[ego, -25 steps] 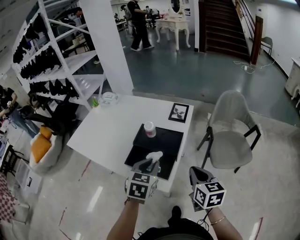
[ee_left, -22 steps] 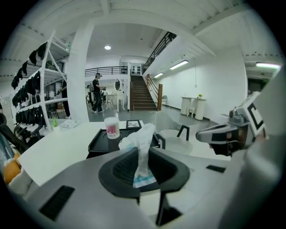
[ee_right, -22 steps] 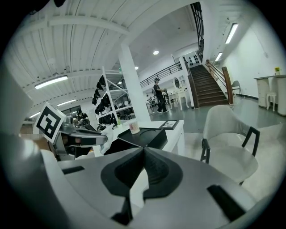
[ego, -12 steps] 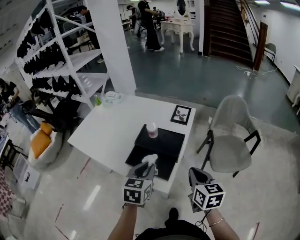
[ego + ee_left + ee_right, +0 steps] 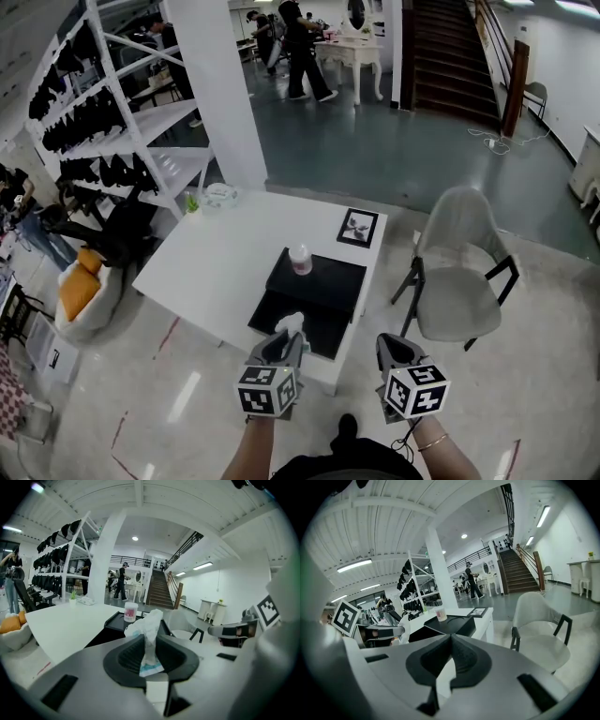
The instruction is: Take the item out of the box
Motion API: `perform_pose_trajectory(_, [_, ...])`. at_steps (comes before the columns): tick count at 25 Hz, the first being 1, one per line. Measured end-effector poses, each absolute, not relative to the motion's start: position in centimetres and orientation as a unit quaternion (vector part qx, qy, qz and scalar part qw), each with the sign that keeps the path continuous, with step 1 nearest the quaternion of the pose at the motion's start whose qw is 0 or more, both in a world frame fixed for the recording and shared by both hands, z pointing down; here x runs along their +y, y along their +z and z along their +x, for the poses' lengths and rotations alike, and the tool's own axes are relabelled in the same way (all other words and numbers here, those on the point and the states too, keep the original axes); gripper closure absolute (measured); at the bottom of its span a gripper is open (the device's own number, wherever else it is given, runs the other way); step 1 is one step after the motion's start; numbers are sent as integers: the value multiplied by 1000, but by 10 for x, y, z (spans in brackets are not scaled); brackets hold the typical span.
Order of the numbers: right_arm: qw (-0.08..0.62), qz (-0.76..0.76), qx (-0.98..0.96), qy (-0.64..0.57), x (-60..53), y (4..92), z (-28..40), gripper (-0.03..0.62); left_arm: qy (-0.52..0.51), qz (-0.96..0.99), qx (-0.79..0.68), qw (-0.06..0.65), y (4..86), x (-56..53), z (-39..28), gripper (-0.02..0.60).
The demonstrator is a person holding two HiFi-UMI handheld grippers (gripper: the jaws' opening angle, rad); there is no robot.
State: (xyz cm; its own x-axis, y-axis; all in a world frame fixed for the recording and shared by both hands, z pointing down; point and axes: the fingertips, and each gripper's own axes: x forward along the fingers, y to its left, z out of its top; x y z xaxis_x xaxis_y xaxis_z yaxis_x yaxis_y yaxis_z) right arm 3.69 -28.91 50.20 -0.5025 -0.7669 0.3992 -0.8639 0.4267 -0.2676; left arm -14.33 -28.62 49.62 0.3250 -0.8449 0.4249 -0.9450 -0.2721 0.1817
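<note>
Left gripper (image 5: 149, 654) is clamped on the white crumpled item (image 5: 146, 624), holding it above the near edge of the black box (image 5: 323, 330), apparently clear of it. Right gripper (image 5: 451, 654) is closed and empty, parked near-right out of the way.

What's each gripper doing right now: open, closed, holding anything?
Left gripper: closed on the white crumpled item.
Right gripper: closed, nothing between its jaws.

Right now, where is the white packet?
The white packet is pinched in the left gripper; in the head view, low centre, against the near part of the black box.
</note>
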Motion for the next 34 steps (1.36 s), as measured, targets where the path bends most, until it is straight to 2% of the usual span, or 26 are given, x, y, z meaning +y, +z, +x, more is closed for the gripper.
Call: perform_pose_trajectory(34, [113, 488, -841, 203, -293, 496, 28, 594, 108, 781, -577, 213, 499, -290, -155, 508])
